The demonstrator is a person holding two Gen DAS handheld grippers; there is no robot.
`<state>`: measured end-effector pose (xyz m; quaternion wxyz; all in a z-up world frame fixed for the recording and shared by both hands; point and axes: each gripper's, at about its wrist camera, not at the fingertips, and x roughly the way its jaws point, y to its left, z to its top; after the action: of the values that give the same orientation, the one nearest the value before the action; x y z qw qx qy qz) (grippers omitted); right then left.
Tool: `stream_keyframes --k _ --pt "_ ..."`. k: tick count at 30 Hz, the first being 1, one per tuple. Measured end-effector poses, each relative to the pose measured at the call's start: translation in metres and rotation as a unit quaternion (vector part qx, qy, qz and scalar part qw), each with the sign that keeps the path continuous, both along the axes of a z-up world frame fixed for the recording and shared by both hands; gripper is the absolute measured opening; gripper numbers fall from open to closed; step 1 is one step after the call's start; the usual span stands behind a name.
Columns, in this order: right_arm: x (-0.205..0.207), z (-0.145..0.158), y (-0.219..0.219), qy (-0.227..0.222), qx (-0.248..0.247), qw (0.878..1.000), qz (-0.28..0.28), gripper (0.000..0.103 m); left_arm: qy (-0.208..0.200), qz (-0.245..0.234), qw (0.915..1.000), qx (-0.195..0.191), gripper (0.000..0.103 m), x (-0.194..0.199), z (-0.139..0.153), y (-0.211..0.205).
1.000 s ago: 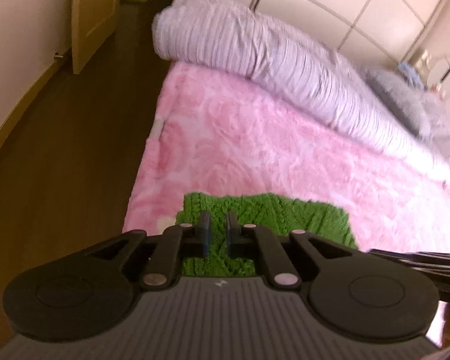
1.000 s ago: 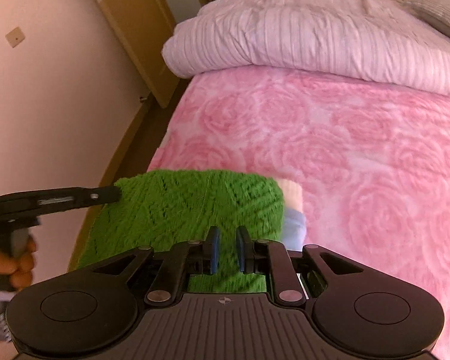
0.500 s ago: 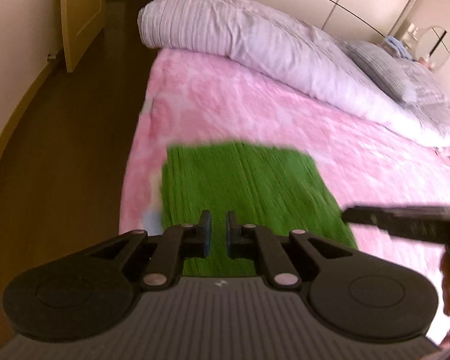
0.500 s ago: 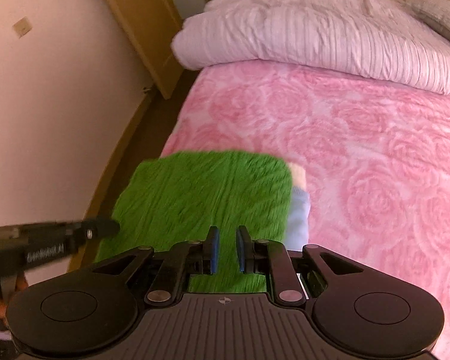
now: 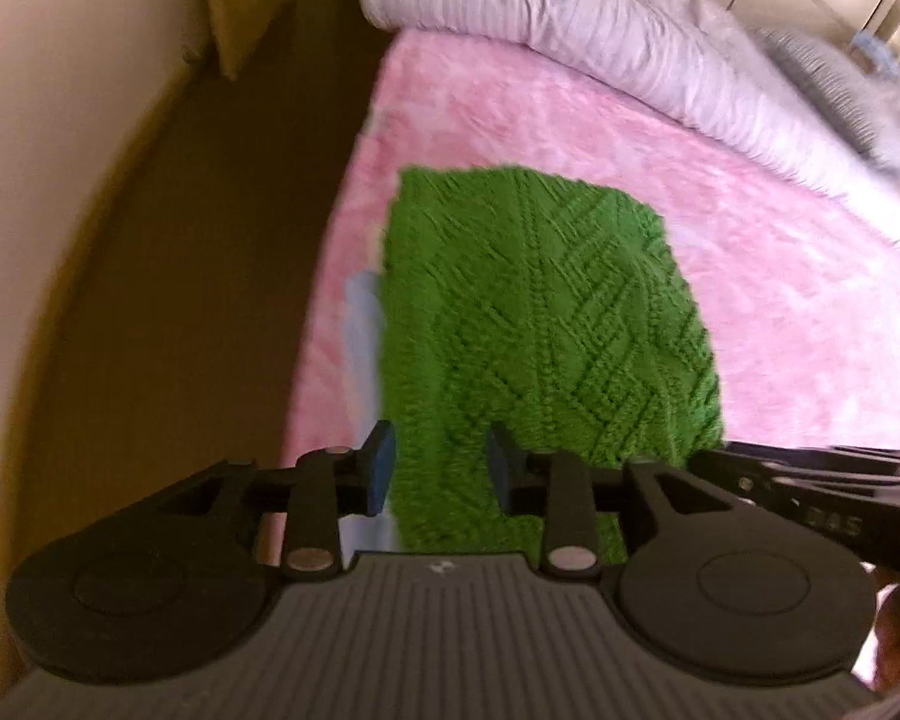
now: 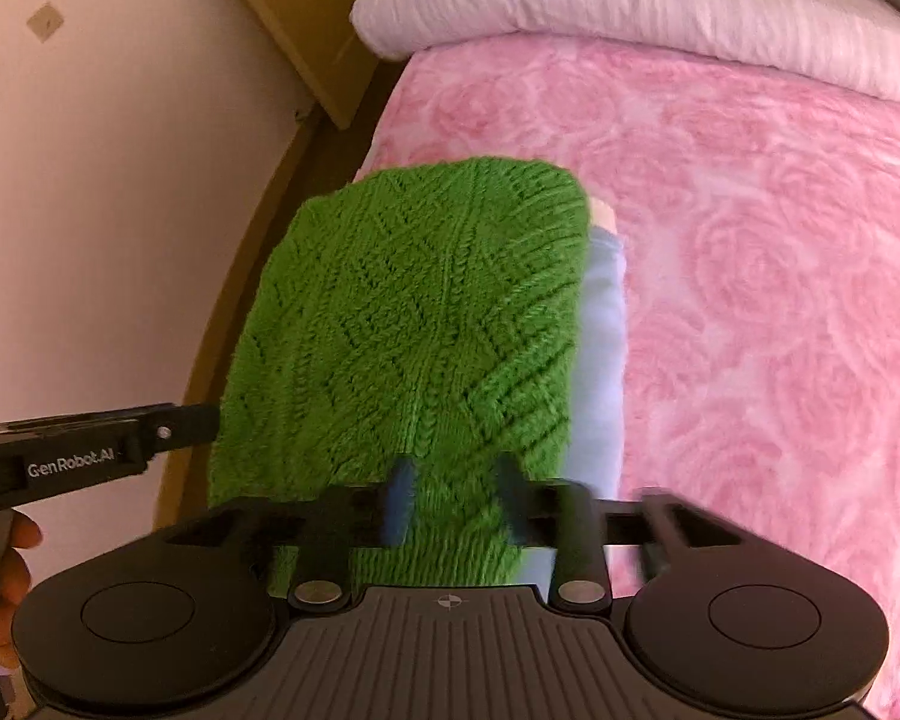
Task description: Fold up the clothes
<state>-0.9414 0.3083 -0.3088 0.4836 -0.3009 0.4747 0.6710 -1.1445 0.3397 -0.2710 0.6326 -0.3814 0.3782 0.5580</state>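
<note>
A folded green cable-knit sweater (image 5: 546, 324) is seen on a pink rose-patterned blanket (image 5: 750, 276); left gripper (image 5: 441, 471) and right gripper (image 6: 453, 501), jaws just opened, are held apart above it.

Left gripper (image 5: 439, 468), right gripper (image 6: 455, 501): jaws apparently just parted, empty.

Your left gripper (image 5: 441, 468) and right gripper (image 6: 453, 501) look alike: matte black, with blue-faced fingers (image 5: 381, 468) on slim linkage bars pinned by silver screws, two round black discs at the sides, and a ribbed grey body bearing a small white crosshair mark. White "GenRobot.AI" lettering runs along the left one's side.
</note>
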Motion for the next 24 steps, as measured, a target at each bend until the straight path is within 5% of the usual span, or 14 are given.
stream_keyframes --k 6,13,20,24 --pt "0.005 0.033 -0.036 0.004 0.023 1.000 -0.008 0.057 0.063 0.019 0.9978 0.011 0.038 0.016 0.033 -0.030" --pt "0.014 0.072 -0.081 -0.013 0.080 0.996 0.040 0.057 0.021 0.074 0.9959 0.047 0.038 0.018 0.072 -0.087" --pt "0.037 0.107 -0.121 -0.047 0.150 0.981 0.110 0.057 0.058 0.141 0.9818 0.114 0.039 0.058 0.110 -0.150" --pt "0.075 0.124 -0.135 -0.018 0.161 0.978 0.130 0.057 0.049 0.170 0.9769 0.120 0.038 0.095 0.127 -0.178"
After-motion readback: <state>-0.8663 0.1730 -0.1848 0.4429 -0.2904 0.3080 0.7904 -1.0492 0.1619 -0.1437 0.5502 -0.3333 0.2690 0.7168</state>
